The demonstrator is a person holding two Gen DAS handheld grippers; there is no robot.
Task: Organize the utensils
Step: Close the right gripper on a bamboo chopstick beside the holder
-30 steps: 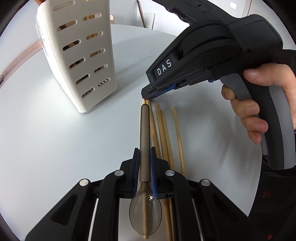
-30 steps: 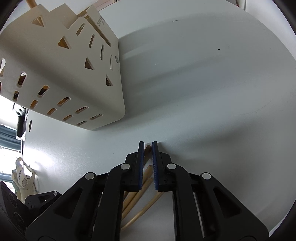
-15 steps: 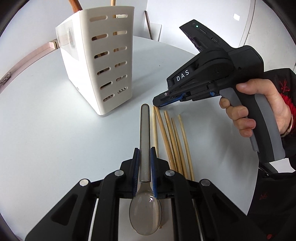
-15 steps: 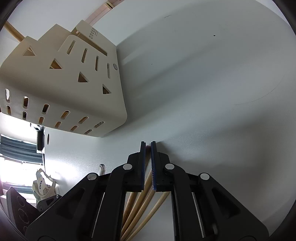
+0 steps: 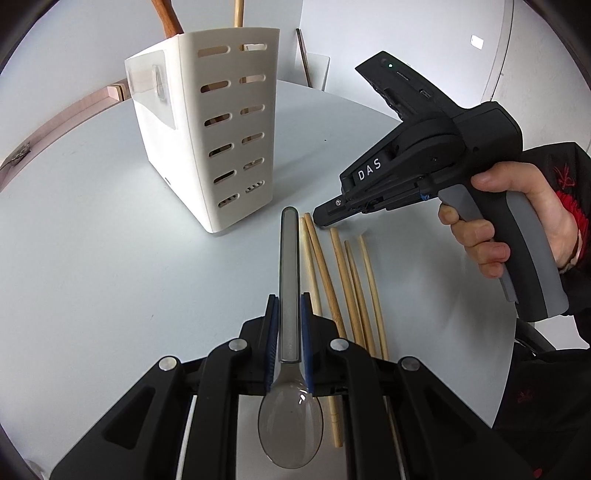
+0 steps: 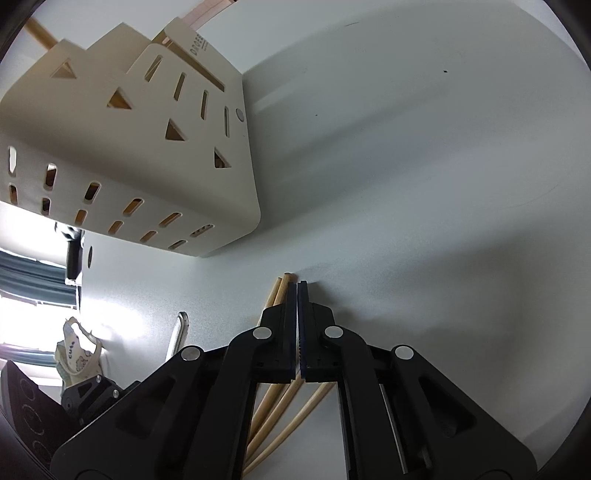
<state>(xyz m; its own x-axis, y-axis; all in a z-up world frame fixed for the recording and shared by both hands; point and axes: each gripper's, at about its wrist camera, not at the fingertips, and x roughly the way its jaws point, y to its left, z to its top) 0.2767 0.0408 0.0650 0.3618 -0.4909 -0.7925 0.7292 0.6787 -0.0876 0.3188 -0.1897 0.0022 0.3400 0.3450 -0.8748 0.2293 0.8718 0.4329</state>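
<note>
My left gripper (image 5: pixel 289 299) is shut on the handle of a translucent grey spoon (image 5: pixel 289 266), held above the table with its bowl toward the camera. Several wooden chopsticks (image 5: pixel 343 280) lie on the table just right of the spoon. A white slotted utensil caddy (image 5: pixel 207 122) stands upright beyond them, to the left. My right gripper (image 5: pixel 319 218) points down at the chopsticks' far ends. In the right wrist view its jaws (image 6: pixel 297 284) are shut with nothing between them; the chopsticks (image 6: pixel 275 295) lie just left of its tips, and the caddy (image 6: pixel 129 155) looms at upper left.
Two wooden handles (image 5: pixel 168 18) stick out of the caddy's top. The round pale table (image 5: pixel 92 240) curves away at the back and right. A person's hand (image 5: pixel 517 221) in a dark sleeve grips the right tool. A cloth bag (image 6: pixel 79 350) hangs beyond the table.
My left gripper has risen and drawn back with the spoon, so the caddy's top now shows. The right gripper's jaws have closed fully beside the chopstick ends.
</note>
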